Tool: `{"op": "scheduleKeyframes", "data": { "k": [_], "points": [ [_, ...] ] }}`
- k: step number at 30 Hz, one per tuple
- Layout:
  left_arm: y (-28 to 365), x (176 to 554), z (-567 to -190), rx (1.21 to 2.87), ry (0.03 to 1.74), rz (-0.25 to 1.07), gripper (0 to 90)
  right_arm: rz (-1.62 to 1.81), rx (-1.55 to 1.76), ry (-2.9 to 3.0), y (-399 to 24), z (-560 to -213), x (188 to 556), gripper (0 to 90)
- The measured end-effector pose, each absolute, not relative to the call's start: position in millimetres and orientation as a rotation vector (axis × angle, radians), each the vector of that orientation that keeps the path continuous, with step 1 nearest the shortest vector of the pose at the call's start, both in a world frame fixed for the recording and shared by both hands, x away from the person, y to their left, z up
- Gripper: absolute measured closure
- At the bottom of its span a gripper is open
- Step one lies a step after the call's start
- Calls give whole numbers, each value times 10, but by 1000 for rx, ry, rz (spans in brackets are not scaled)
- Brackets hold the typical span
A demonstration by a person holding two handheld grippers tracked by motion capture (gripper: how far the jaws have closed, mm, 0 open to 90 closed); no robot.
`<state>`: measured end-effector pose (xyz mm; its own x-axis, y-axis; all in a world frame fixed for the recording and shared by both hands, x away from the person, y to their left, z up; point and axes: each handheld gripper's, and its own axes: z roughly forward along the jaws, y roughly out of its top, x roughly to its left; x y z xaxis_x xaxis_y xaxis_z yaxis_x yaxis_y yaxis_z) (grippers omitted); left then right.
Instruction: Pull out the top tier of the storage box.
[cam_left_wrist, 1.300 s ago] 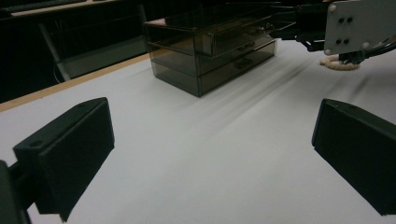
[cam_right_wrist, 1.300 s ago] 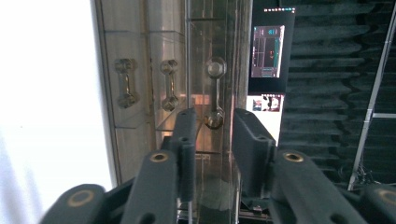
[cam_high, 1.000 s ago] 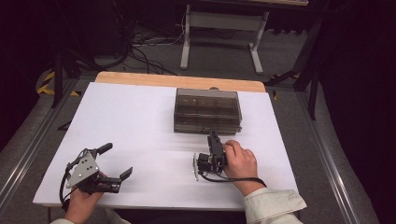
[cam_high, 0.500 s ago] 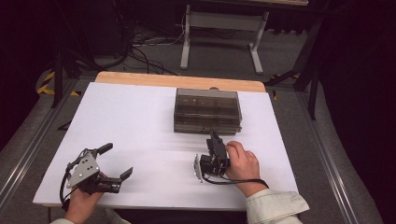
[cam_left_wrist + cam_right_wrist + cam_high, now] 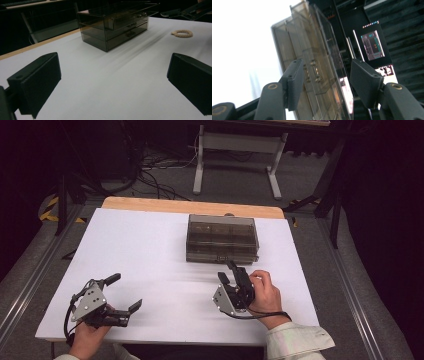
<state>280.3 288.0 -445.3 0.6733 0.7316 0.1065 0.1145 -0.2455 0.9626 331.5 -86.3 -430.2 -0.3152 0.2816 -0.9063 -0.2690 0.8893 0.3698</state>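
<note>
A smoky, see-through drawer box (image 5: 222, 239) sits on the white table (image 5: 150, 250), toward its far edge, and serves as the landmark here. Its tinted walls make the contents hard to read: in the left gripper view the box (image 5: 115, 23) shows stacked drawers with small metal pulls, but whatever lies inside cannot be made out.

The right hand-held gripper (image 5: 230, 272) hovers just in front of the box, on the person's side, tipped on its side with its jaws apart and nothing between them. In the right gripper view the jaws frame the box front (image 5: 312, 67), whose pulls appear between them; the view is rotated and the table is blown out to plain white.

The left hand-held gripper (image 5: 122, 292) is well apart from the box, toward the near left corner of the table, jaws spread wide and empty.

A small beige braided ring (image 5: 182, 33) lies on the table in front of the box near the right gripper; in the high view that spot is covered by the gripper and hand (image 5: 265, 292).
</note>
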Motion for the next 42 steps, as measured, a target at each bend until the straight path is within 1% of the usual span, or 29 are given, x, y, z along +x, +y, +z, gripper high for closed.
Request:
{"op": "scheduleKeyframes", "data": {
  "k": [7, 13, 21, 30, 42],
  "points": [
    [2881, 2800, -4450, 1751, 679, 677, 2, 696, 21, 1870, -947, -4192, 3275, 444],
    [2882, 2801, -4450, 1752, 678, 677, 2, 862, 114, 1926, -1032, -4081, 3269, 438],
    [2877, 2798, -4450, 1750, 678, 679, 2, 1071, 197, 2034, -1207, -3929, 3360, 420],
    [2874, 2799, -4451, 1749, 678, 678, 2, 1265, 279, 2125, -1360, -3833, 3481, 371],
    [2873, 2798, -4448, 1746, 681, 682, 2, 1496, 394, 2203, -1537, -3766, 3643, 366]
  ]
}}
